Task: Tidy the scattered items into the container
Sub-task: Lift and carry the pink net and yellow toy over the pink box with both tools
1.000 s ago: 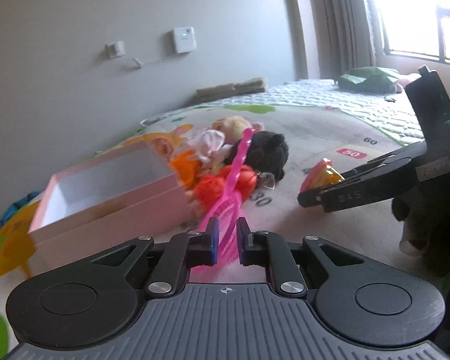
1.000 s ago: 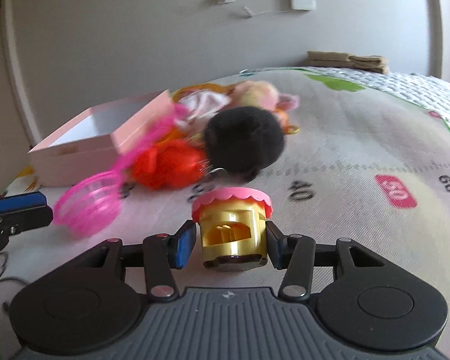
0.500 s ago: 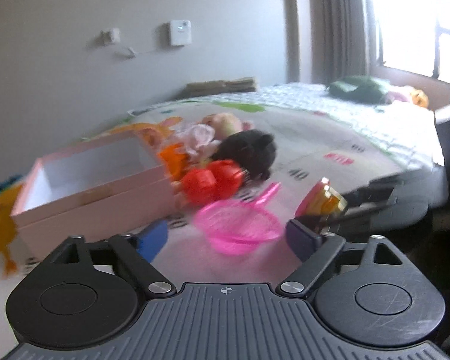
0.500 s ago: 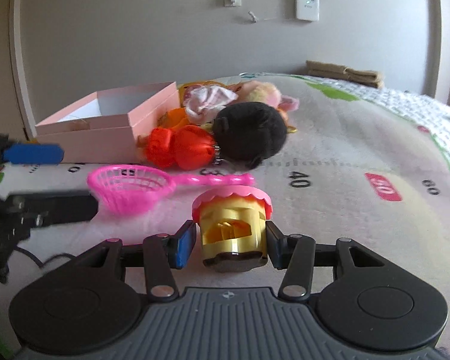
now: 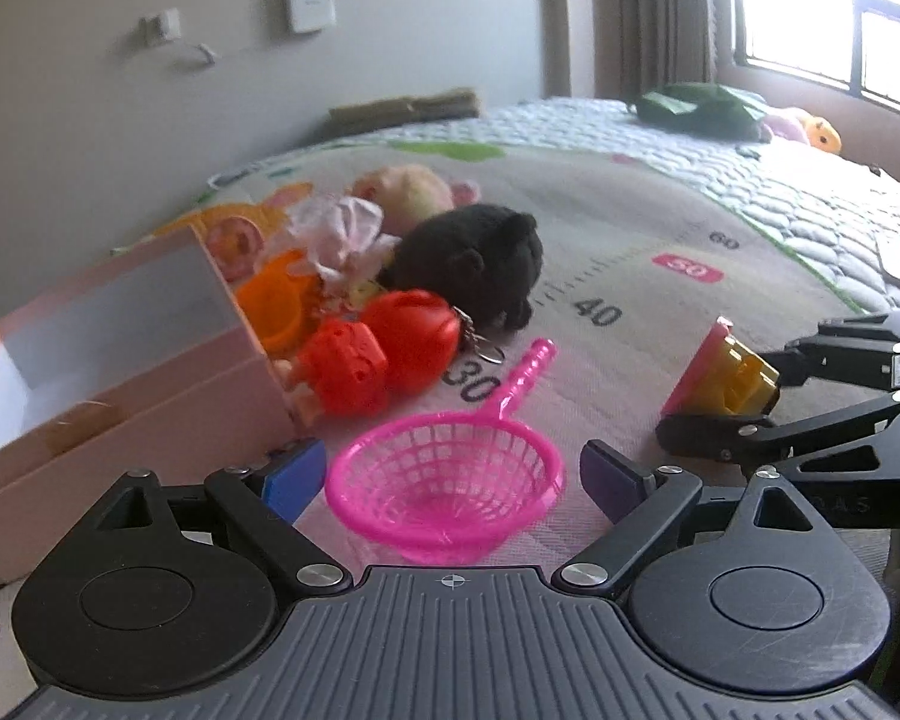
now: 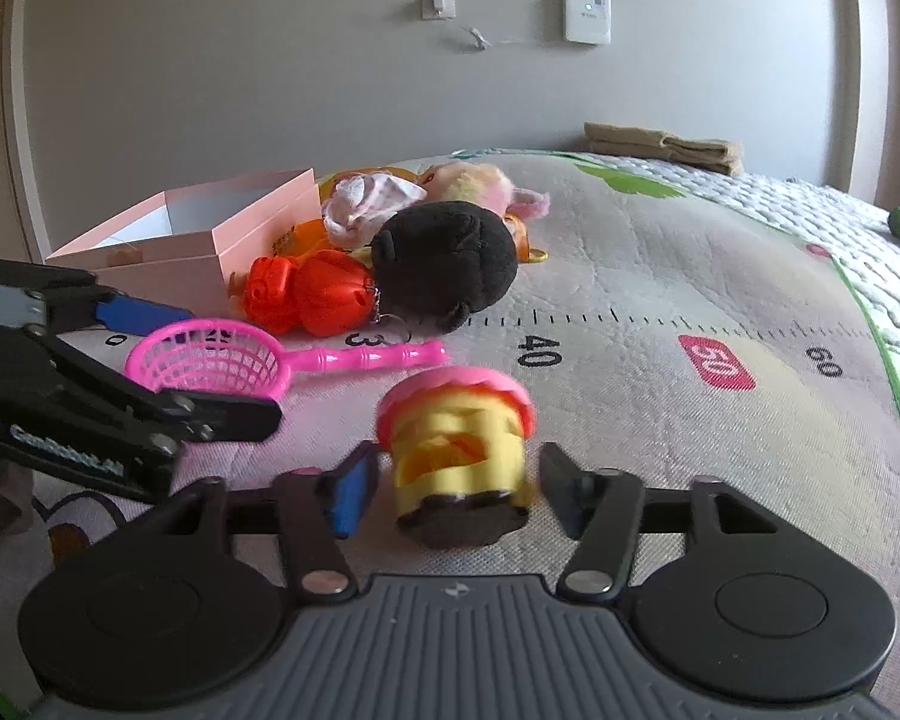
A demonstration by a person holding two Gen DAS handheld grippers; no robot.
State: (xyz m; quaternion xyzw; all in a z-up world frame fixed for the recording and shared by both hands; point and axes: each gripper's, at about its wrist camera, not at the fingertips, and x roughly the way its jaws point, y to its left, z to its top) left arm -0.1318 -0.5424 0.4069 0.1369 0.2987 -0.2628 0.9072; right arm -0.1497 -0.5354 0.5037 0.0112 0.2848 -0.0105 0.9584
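My right gripper [image 6: 453, 495] jaws are opening around the yellow cup toy [image 6: 456, 450], my left gripper [image 5: 450, 483] jaws gape beside the pink net [image 5: 444, 480] (pink box [image 5: 120, 360] nearby), so the toy might roll away.

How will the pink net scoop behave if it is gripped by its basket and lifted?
The pink net scoop looks like thin plastic mesh, so it is probably very light and may flex if squeezed. Its long handle sticks out to one side, so it may tilt or swing. The rounded rim could slip between the pads.
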